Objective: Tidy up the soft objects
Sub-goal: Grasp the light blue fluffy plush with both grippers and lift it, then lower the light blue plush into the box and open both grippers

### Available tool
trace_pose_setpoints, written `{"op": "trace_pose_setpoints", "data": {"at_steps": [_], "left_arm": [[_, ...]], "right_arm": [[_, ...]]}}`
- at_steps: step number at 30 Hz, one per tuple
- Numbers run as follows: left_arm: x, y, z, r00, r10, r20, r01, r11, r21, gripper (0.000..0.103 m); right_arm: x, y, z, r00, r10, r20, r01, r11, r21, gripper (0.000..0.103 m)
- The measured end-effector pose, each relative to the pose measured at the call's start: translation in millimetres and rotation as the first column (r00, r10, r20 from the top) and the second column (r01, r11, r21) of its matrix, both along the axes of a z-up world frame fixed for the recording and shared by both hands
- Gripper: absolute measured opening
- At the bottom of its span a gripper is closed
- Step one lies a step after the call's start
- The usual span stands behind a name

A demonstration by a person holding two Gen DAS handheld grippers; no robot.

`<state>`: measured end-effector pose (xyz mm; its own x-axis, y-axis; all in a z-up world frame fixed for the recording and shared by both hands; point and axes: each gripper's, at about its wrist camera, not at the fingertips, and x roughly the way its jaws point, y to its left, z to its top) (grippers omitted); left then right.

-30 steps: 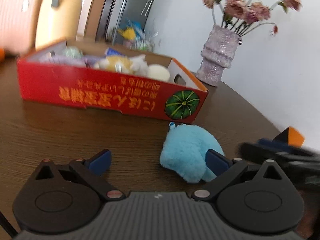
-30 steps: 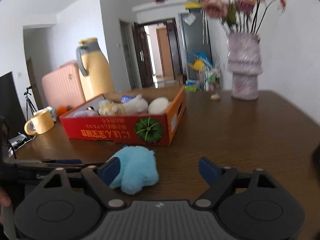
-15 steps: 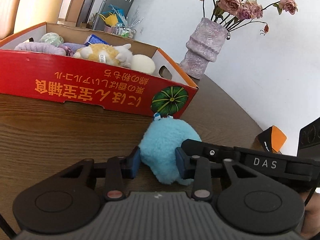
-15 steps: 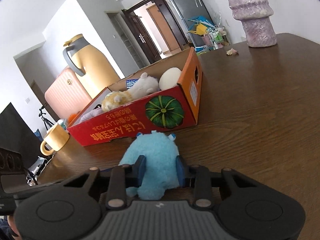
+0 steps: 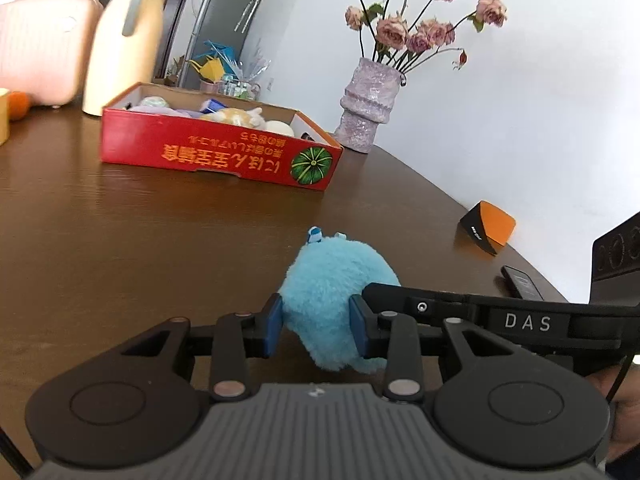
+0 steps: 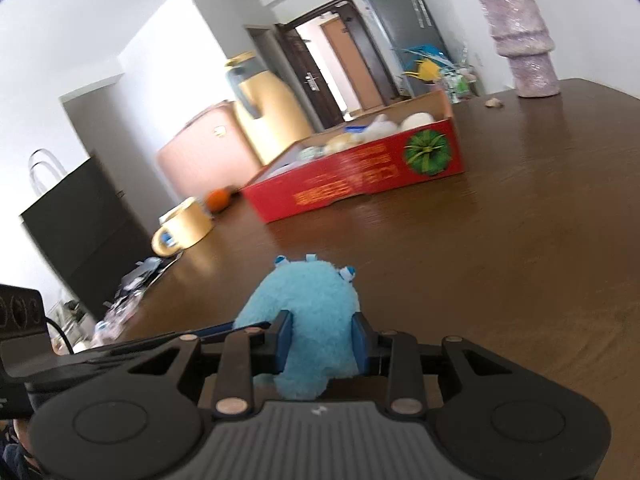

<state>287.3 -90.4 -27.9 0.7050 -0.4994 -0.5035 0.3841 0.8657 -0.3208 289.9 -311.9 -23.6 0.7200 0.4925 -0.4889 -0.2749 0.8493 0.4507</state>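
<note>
Pinching from both sides, the left gripper (image 5: 316,330) and the right gripper (image 6: 322,342) each have their blue pads clenched on the fluffy sky-blue plush toy (image 5: 334,300), which fills the lower centre of both wrist views above the dark brown wooden table (image 5: 140,232). In the left view the right gripper's black arm enters from the right edge and meets the toy's side. Well apart from the toy, in the upper left of that frame, sits the red cardboard box (image 5: 208,152) holding other soft toys. Beside the box stands a lilac textured vase (image 5: 370,106) of dried roses.
</note>
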Motion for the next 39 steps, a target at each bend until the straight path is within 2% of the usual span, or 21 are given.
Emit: {"op": "trace_pose_setpoints", "data": {"at_steps": [9, 14, 17, 20, 25, 29, 31, 35, 39], "left_arm": [[-24, 25, 21, 0.998, 0.021, 0.054, -0.02, 1.0, -0.02, 0.035], [-3, 30, 41, 0.995, 0.01, 0.1, -0.005, 0.999, -0.05, 0.035], [33, 25, 59, 0.991, -0.003, 0.132, 0.009, 0.999, -0.047, 0.035], [87, 18, 80, 0.99, -0.013, 0.142, 0.021, 0.998, -0.051, 0.035], [195, 0, 93, 0.997, -0.035, 0.064, 0.039, 0.997, -0.064, 0.034], [270, -23, 78, 0.998, -0.052, -0.039, 0.05, 0.997, -0.053, 0.034], [293, -30, 65, 0.995, -0.06, -0.077, 0.056, 0.997, -0.046, 0.034], [319, -44, 43, 0.989, -0.074, -0.126, 0.074, 0.997, -0.008, 0.035], [326, -48, 27, 0.987, -0.063, -0.149, 0.065, 0.998, 0.013, 0.036]], "right_arm": [[-15, 19, 25, 0.998, 0.007, 0.064, -0.006, 1.0, -0.012, 0.031], [15, 21, 54, 0.991, -0.002, 0.135, 0.008, 0.999, -0.044, 0.031], [55, 17, 73, 0.985, -0.009, 0.17, 0.019, 0.998, -0.054, 0.031], [111, 7, 87, 0.984, -0.021, 0.174, 0.028, 0.999, -0.038, 0.031], [216, -11, 91, 0.993, -0.056, 0.105, 0.064, 0.996, -0.066, 0.031], [280, -22, 77, 0.995, -0.103, 0.002, 0.103, 0.988, -0.118, 0.031], [303, -26, 67, 0.993, -0.108, -0.052, 0.1, 0.984, -0.145, 0.031], [326, -26, 49, 0.983, -0.134, -0.125, 0.105, 0.971, -0.214, 0.029], [327, -19, 43, 0.981, -0.158, -0.108, 0.122, 0.95, -0.287, 0.029]]}}
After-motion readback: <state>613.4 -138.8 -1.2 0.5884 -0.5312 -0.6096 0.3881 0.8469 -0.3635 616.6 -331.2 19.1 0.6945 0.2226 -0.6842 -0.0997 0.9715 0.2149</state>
